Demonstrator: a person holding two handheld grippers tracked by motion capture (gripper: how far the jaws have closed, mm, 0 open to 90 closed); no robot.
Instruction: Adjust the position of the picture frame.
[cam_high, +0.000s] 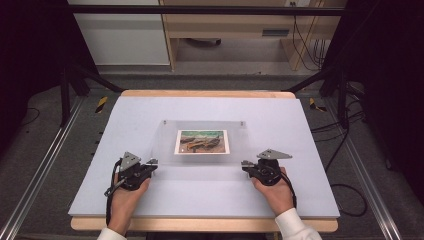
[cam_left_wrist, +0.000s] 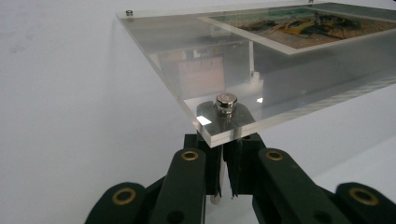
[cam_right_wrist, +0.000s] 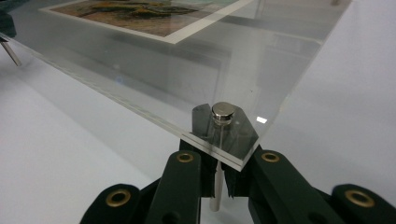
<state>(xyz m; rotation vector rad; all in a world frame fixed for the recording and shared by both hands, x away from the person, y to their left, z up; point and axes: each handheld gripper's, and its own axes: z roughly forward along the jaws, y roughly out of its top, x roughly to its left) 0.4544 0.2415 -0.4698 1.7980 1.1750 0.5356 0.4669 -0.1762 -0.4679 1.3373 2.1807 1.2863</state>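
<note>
A clear acrylic picture frame (cam_high: 200, 145) lies raised a little above the pale table mat (cam_high: 280, 195), with a boat picture (cam_high: 201, 141) sandwiched in it. Metal corner posts carry it. My left gripper (cam_high: 152, 162) sits at the near left corner, its jaws shut on that corner's post (cam_left_wrist: 215, 199) under the silver cap (cam_left_wrist: 226, 101). My right gripper (cam_high: 245, 164) is at the near right corner, shut on the post (cam_right_wrist: 214, 189) below its cap (cam_right_wrist: 222, 112). The jaws of each gripper (cam_left_wrist: 227, 156) (cam_right_wrist: 218, 164) reach beneath the panel's edge.
The mat covers a wooden table (cam_high: 200, 225) whose near edge runs by the person's wrists. Two far corner caps (cam_high: 164, 121) (cam_high: 242, 122) mark the frame's back edge. Black stand legs (cam_high: 65, 85) and cables (cam_high: 345, 150) flank the table on the floor.
</note>
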